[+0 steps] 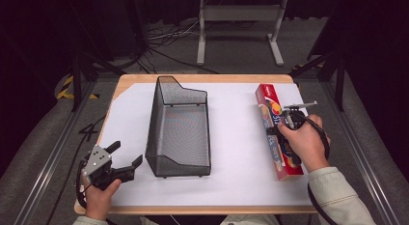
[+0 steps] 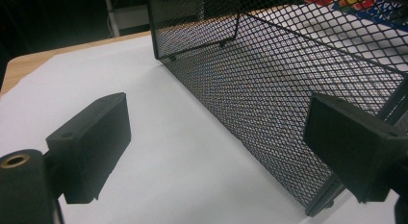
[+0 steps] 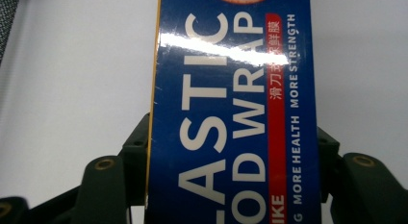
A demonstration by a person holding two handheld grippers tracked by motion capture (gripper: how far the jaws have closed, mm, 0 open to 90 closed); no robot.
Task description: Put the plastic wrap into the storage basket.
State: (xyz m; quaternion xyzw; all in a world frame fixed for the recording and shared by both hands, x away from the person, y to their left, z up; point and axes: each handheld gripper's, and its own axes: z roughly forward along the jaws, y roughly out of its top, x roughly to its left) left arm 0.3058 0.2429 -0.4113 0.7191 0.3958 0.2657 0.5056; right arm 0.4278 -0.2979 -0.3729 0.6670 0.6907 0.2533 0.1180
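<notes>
A: What sits on the table (image 1: pixel 130 80)?

B: A white sheet (image 1: pixel 231 138) covers most of the wooden top. On it, left of centre, stands a black mesh basket (image 1: pixel 179 128), long and open at the top, with one end wall taller than the other. Well to its right lies a long plastic wrap box (image 1: pixel 279 133), blue and red, running from the far edge toward the person.

A: And the right gripper (image 1: pixel 285 123)?

B: It is over the middle of the box, gripped by the right hand (image 1: pixel 304 140). In the right gripper view the box (image 3: pixel 231 118) runs up between the two jaws, one against each long side, so the claw is pinching the box (the print reads PLASTIC FOOD WRAP).

A: The left gripper (image 1: pixel 124 160)?

B: Near the front left corner of the sheet, held by the left hand (image 1: pixel 99 196), its jaws spread wide with nothing between them. It points toward the basket's near corner, just beside it but apart. In the left gripper view the mesh wall (image 2: pixel 288 104) rises on the right, close behind the right-hand jaw.

A: Anything between box and basket?

B: Just bare white sheet. Beyond the table there are cables (image 1: pixel 166 36) on the floor and a white stand (image 1: pixel 239 27).
</notes>
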